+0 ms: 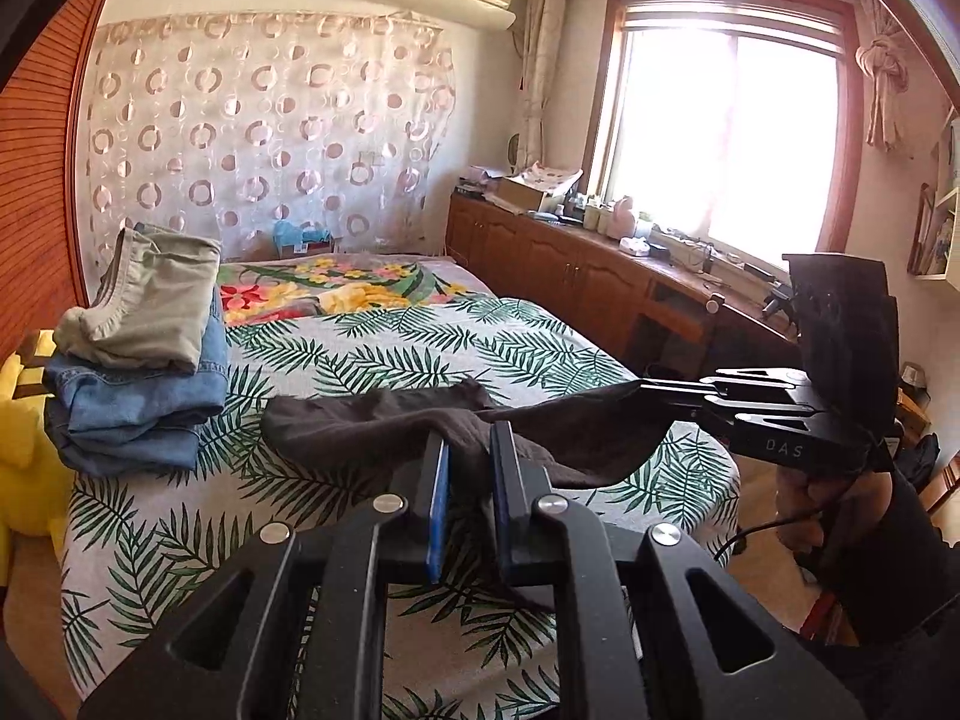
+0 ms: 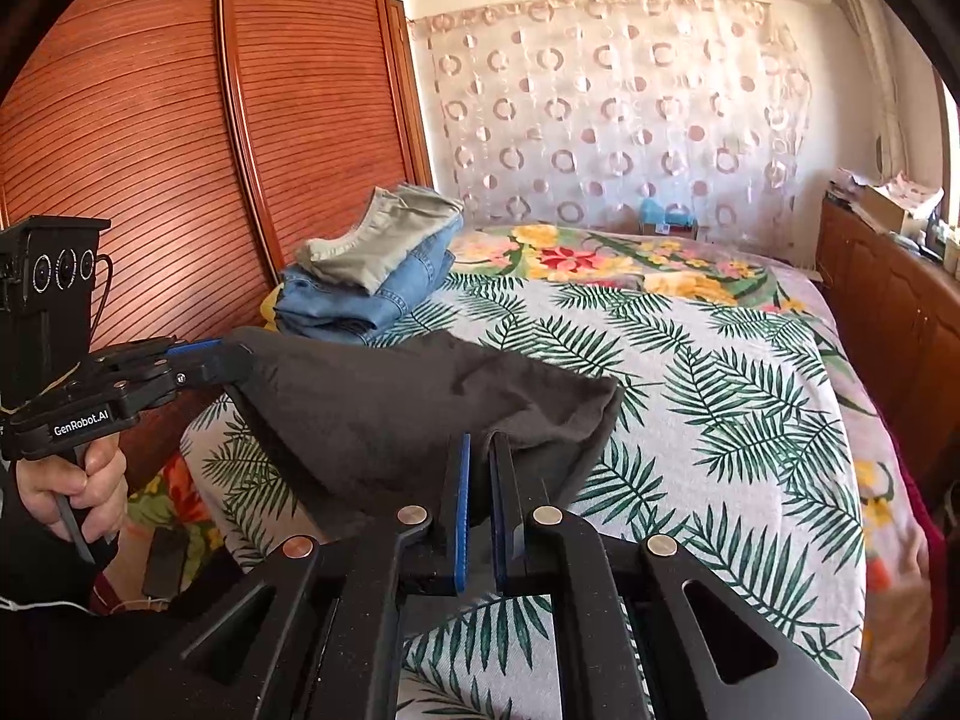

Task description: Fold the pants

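Left claw [image 1: 468, 438] and right claw [image 2: 480, 450] each pinched tight on the dark pants [image 2: 420, 408], above the leaf-print bedspread [image 2: 720, 390].

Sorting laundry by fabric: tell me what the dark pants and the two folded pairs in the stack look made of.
Dark pants: soft matte knit, probably fleece or jersey; they sag limply between the tools. Blue pair: denim, with a faded wash and stitched seams. Khaki pair on top: woven cotton twill by its look, matte and stiffer-folded.

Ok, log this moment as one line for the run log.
left tongs: shut on dark pants | right tongs: shut on dark pants | pants: lifted over bed | folded stack: at far-left
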Available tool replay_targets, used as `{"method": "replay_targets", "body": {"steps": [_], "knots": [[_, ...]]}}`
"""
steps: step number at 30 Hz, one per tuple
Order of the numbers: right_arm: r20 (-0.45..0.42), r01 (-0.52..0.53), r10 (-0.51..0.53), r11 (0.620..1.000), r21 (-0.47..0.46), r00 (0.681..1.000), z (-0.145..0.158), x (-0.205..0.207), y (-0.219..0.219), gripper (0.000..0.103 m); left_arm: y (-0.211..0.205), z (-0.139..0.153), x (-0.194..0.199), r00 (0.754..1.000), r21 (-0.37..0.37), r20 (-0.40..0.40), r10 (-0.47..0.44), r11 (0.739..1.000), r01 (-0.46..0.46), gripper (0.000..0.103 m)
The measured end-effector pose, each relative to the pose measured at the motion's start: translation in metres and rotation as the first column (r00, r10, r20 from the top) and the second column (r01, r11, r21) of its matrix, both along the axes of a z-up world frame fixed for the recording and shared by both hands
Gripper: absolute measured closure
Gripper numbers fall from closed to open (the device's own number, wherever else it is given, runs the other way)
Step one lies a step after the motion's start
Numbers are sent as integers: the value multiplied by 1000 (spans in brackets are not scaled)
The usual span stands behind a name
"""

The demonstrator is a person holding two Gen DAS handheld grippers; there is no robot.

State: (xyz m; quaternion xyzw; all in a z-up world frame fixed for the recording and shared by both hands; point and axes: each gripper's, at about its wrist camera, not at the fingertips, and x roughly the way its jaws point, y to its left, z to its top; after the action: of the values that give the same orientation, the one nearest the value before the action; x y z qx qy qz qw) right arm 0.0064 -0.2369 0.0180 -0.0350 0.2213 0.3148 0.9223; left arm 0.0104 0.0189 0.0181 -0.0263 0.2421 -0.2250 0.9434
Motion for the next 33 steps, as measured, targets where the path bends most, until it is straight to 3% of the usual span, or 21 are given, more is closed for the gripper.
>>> {"method": "replay_targets", "body": {"steps": [5, 17, 27, 33], "knots": [[15, -6, 6, 1000, 0, 1000, 1, -5, -2, 98, 0, -2, 3, 1000, 15, -2, 3, 1000, -3, 89], [-83, -33, 30, 999, -35, 996, -27, 18, 25, 98, 12, -30, 20, 996, 17, -82, 41, 999, -40, 89], [-36, 34, -36, 998, -61, 999, -9, 87, 45, 98, 15, -22, 80, 995, -1, -66, 71, 997, -71, 89], [-80, 73, -80, 993, -87, 994, -17, 143, 67, 98, 19, -34, 129, 988, 8, -125, 93, 996, -93, 89]]}}
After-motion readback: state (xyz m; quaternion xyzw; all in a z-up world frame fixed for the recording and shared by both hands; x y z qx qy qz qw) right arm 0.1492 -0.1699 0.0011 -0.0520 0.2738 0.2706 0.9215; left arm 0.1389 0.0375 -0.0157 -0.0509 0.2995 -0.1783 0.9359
